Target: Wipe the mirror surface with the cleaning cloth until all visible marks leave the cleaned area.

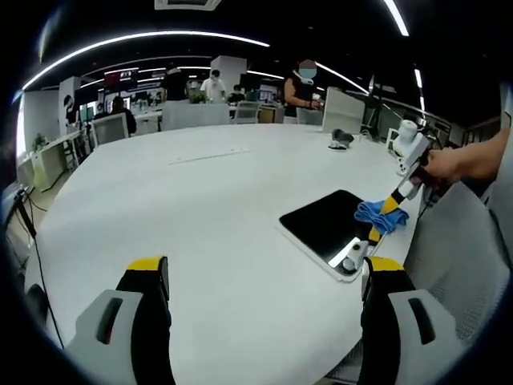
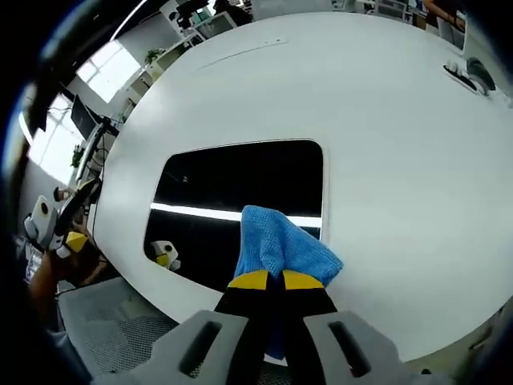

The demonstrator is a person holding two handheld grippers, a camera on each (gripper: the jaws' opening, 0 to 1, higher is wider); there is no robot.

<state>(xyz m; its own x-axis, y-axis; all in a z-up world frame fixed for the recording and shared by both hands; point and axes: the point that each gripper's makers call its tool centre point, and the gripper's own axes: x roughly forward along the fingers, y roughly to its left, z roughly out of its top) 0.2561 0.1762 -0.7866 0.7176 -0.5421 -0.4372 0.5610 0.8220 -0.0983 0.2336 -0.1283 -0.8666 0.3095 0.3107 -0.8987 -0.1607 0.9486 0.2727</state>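
Note:
A dark rectangular mirror [image 1: 325, 223] [image 2: 232, 200] with a white frame lies flat on the white table, near its right edge in the left gripper view. A blue cleaning cloth [image 2: 276, 245] [image 1: 380, 215] rests on the mirror's edge. My right gripper [image 2: 267, 280] is shut on the cloth and presses it onto the glass; in the left gripper view it comes in from the right [image 1: 390, 210], held by a hand [image 1: 449, 164]. My left gripper [image 1: 264, 269] hovers open over bare table, left of the mirror, nothing between its jaws.
The round white table [image 1: 200, 216] stretches far ahead. A small dark object [image 1: 340, 139] lies at its far side. A mesh chair [image 1: 461, 257] stands at the table's right edge. People sit and stand among desks in the background [image 1: 212, 84].

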